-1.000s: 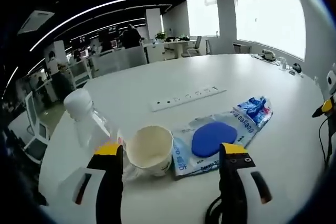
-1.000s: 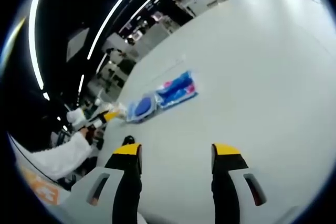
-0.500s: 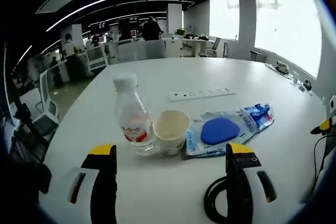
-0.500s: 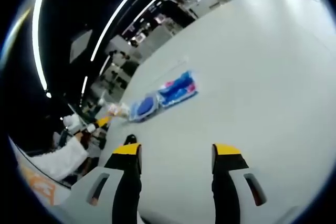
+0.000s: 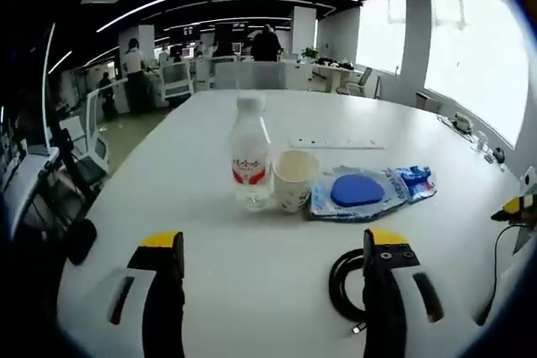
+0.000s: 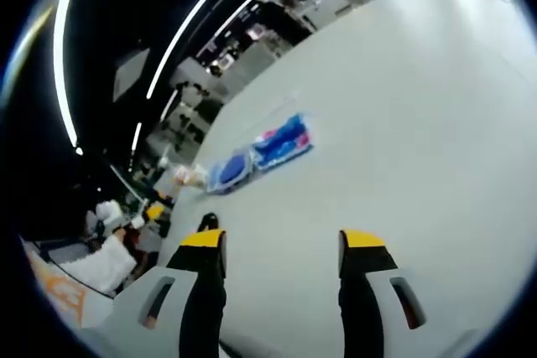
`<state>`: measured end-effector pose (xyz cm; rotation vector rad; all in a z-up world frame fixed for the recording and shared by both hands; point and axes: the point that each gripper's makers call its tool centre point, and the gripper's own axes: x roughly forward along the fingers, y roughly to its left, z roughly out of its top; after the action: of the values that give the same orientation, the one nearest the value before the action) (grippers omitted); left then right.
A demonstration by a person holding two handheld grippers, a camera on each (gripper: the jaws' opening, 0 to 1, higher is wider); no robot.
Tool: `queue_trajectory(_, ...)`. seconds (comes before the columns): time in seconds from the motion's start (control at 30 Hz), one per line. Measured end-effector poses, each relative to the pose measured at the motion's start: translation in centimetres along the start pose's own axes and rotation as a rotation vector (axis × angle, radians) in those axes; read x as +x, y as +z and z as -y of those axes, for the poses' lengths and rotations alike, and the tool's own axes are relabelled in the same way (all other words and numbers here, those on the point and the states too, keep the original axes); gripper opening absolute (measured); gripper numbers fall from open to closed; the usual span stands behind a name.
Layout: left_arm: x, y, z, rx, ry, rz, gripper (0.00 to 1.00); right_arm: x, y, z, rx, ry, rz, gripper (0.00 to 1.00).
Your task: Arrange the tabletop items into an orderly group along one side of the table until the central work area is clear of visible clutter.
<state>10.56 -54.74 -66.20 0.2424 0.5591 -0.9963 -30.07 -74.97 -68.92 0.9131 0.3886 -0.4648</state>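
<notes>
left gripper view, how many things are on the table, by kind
water bottle: 1
paper cup: 1
blue plastic packet: 1
black cable coil: 1
white power strip: 1
total: 5

Left hand-held gripper (image 5: 267, 245) and right hand-held gripper (image 6: 281, 241): jaws apart, holding nothing

The black cable coil (image 5: 346, 284) at lower right is partly hidden behind a jaw; the bottle (image 5: 250, 163) label's print is unreadable.
</notes>
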Motion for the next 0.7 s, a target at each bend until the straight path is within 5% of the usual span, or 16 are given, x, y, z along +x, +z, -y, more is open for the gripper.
queue_trajectory(0.37, -2.2, -1.8, -0.6, -0.033, 0.027, -0.006, 0.91, -0.9, -0.7, 0.5, 0.005, -0.008, -0.008, 0.52)
queue_trajectory(0.7, -3.1, -1.9, -0.9, -0.043, 0.041, -0.005, 0.9, -0.7, -0.6, 0.5, -0.01, 0.002, -0.033, 0.52)
